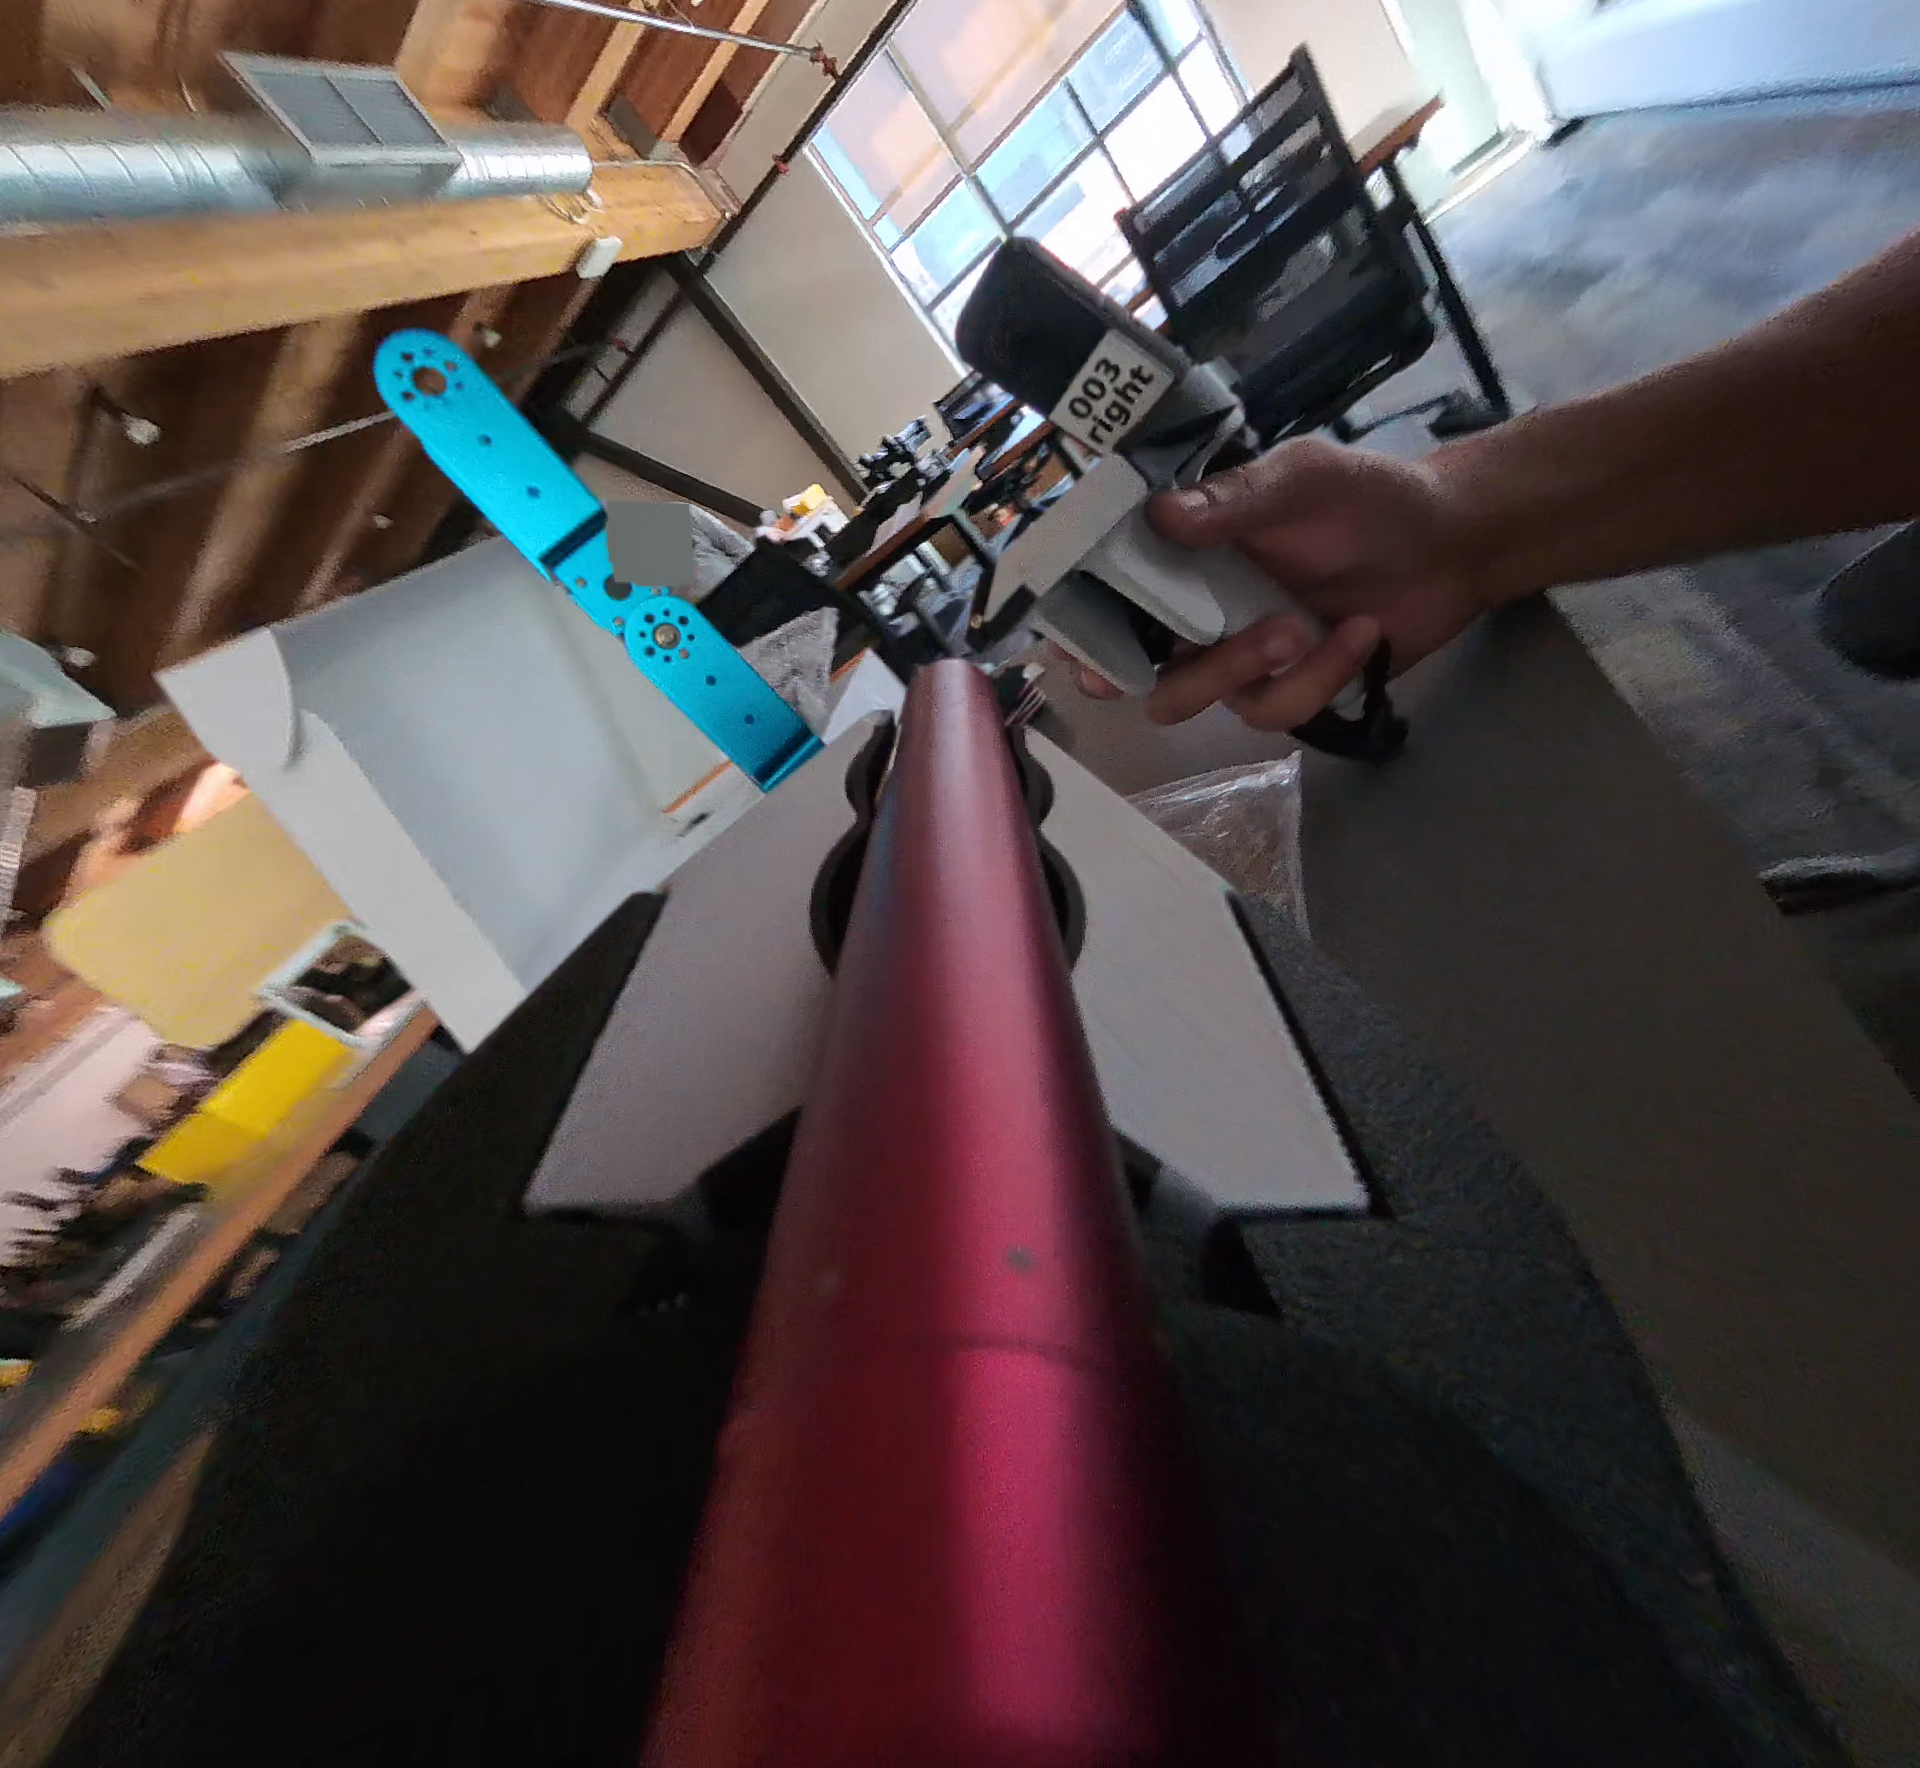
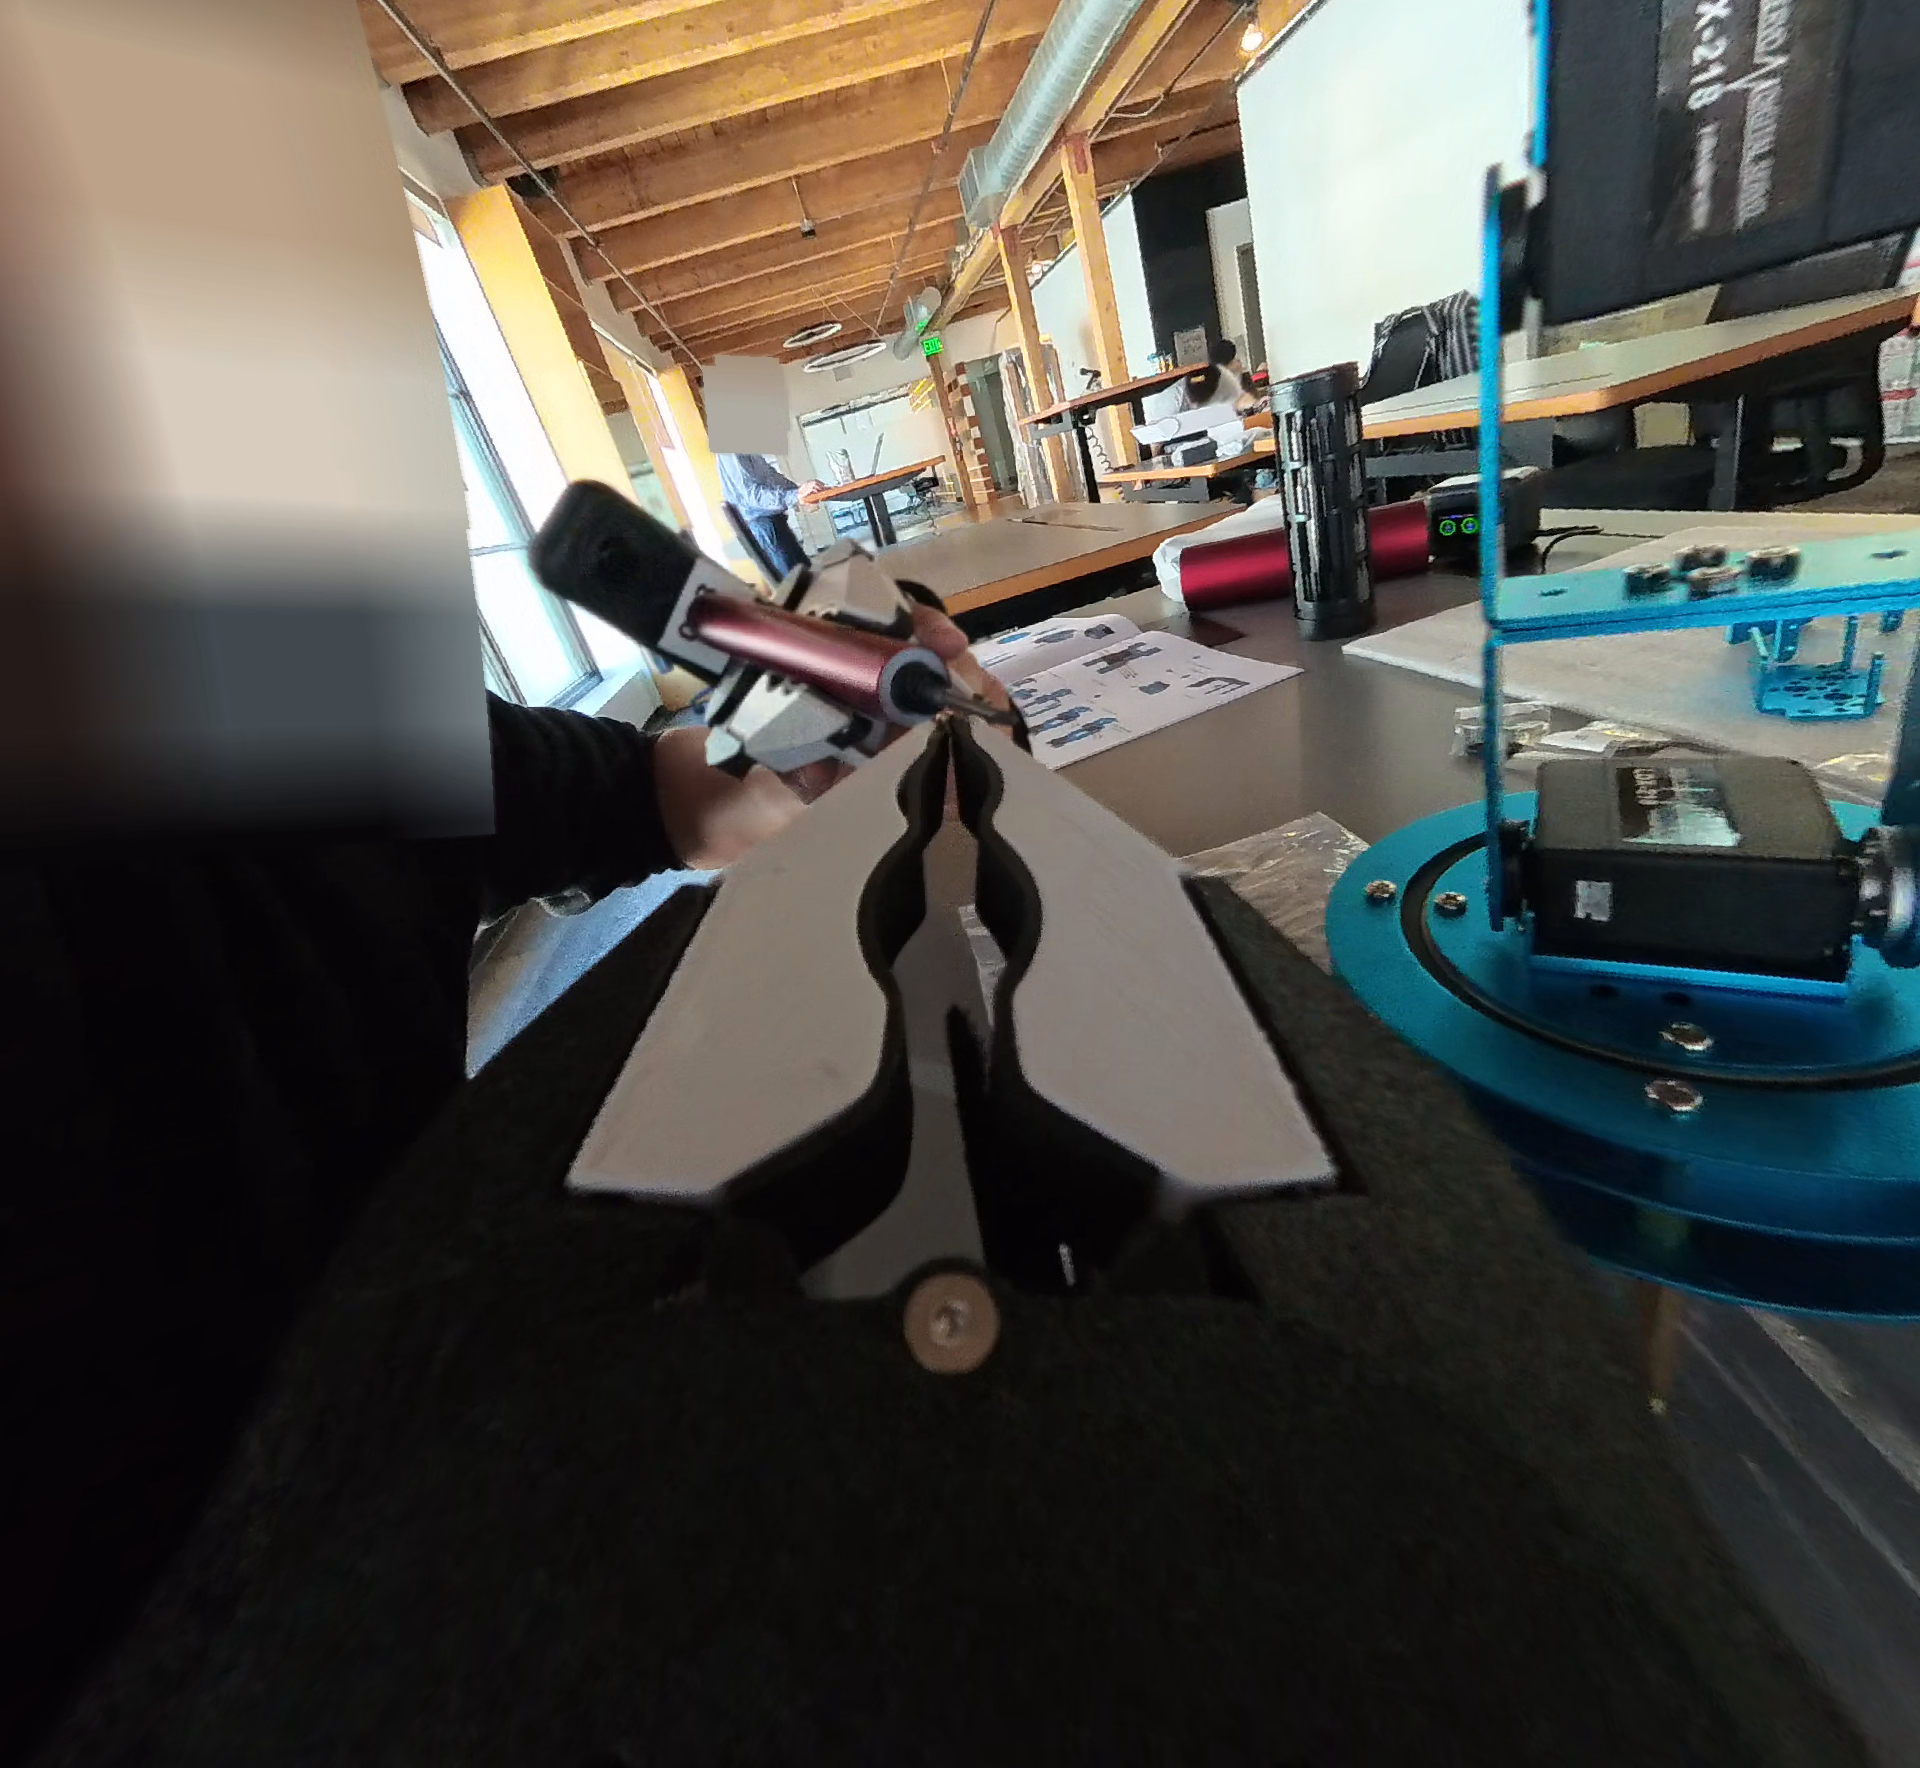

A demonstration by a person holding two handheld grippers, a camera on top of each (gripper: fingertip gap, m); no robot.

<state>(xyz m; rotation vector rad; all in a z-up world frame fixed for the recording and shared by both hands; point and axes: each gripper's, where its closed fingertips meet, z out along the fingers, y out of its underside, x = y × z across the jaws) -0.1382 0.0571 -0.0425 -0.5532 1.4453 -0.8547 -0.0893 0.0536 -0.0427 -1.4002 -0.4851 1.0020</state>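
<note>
My left gripper (image 1: 956,731) is shut on a dark red pen-shaped electric screwdriver (image 1: 956,1199) that runs forward between its fingers. In the right wrist view the same screwdriver (image 2: 800,643) points its bit at the tips of my right gripper (image 2: 948,742). The right gripper's fingers are closed, with a tiny brass-coloured screw-like piece pinched at the tips. In the left wrist view a hand holds the right gripper (image 1: 935,643) just beyond the screwdriver's end. A blue metal robot arm base (image 2: 1558,1043) with a black servo (image 2: 1683,856) stands close on the right.
A blue bracket arm (image 1: 499,461) rises at the left behind a white box (image 1: 416,731). On the dark table lie an open instruction booklet (image 2: 1132,679), a black mesh cylinder (image 2: 1325,503), a red tube (image 2: 1247,565), a loose blue bracket (image 2: 1808,669) and small plastic bags (image 2: 1558,731). Some 6 centimeters of space lies between my two pairs of fingers.
</note>
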